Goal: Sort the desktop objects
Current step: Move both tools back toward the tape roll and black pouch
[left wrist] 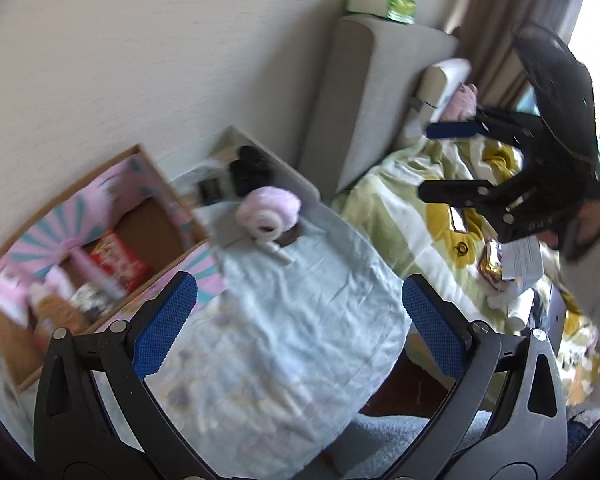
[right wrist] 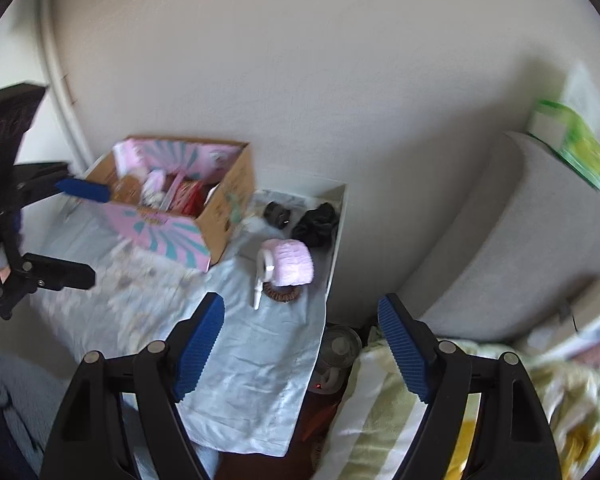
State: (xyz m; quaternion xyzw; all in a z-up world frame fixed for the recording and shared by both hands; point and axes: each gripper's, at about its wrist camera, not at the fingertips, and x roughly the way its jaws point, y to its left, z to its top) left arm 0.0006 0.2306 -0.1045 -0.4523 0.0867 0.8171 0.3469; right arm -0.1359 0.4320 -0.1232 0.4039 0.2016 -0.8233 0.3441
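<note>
- We see a small table draped in a pale blue cloth [right wrist: 256, 364] against a cream wall, with a bed under a green and yellow quilt [left wrist: 416, 200] just beside it.
- An open cardboard box [right wrist: 224, 216] with pink and teal printed flaps stands at the table's far left; snack packets, one red, already lie inside it.
- We hold the left gripper [left wrist: 300, 316] over the cloth, its blue-padded fingers wide apart with nothing between them.
- The right gripper [right wrist: 302, 346] hangs over the table's right edge, fingers likewise spread and empty.
- A pink fluffy roll with a white handle [right wrist: 288, 262], possibly a lint roller, lies near the table's right end, on the cloth.
- Just beyond it sits a black bundle [right wrist: 316, 220], perhaps a scrunchie, and a small black object too blurred to name.
- A brown hair tie [right wrist: 282, 292] rests touching the roll's near side.
- We judge that no item is picked yet; to do this well, we should steady the blurred view, centre one gripper over the pink roll, and close across its soft body rather than the thin handle.
</note>
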